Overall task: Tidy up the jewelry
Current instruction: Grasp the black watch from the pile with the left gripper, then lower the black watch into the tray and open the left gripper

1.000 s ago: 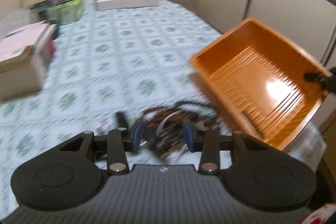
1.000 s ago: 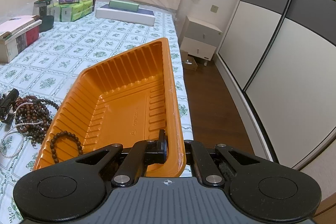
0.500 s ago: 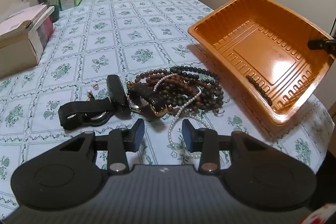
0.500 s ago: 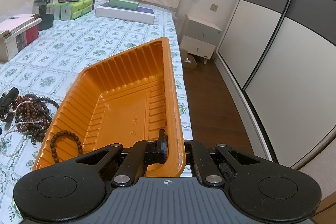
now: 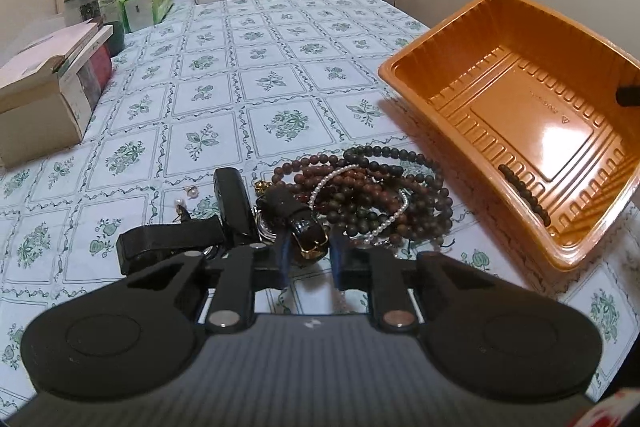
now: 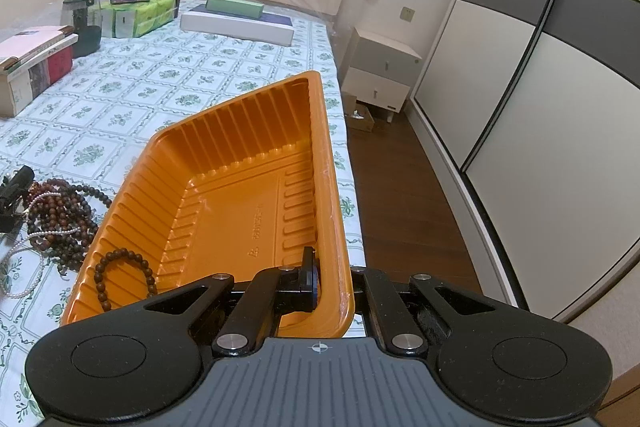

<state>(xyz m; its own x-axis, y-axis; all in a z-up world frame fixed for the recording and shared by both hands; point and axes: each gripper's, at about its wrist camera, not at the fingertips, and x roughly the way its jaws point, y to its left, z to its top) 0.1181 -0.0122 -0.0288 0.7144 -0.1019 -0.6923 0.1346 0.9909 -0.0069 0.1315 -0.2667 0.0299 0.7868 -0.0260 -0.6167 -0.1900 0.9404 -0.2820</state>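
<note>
In the left wrist view, the left gripper (image 5: 306, 261) sat low over the bed, its jaws parted to a moderate gap with the gold-buckled end of a black watch strap (image 5: 305, 233) lying between the blue fingertips (image 5: 282, 259); whether the pads touched the strap could not be told. Just beyond, toward 12 o'clock, lay the tangled pile of bead necklaces (image 5: 376, 195), dark brown and greenish strands with a white pearl strand (image 5: 352, 173) looped through them. At 10 o'clock from the gripper lay a second black watch (image 5: 232, 201) with its strap folded flat, and past it two small pearl earrings (image 5: 186, 197) on the floral bedsheet (image 5: 200, 99). At 2 o'clock stood the orange tray (image 5: 404, 83), tilted, with its low edge near the beads.

In the right wrist view, the right gripper (image 6: 334, 287) was clamped on the near rim of the orange tray (image 6: 224, 187), one finger inside the wall and one outside. A dark bead bracelet (image 6: 124, 277) lay in the tray's lower corner at 10 o'clock from the gripper. Farther off, at 11 o'clock, stood stacked books (image 6: 36, 67), a dark jar (image 6: 82, 23), green tissue packs (image 6: 138, 15) and a flat white box (image 6: 236, 25) against the headboard; a nightstand (image 6: 380, 79) stood at 1 o'clock.
</note>
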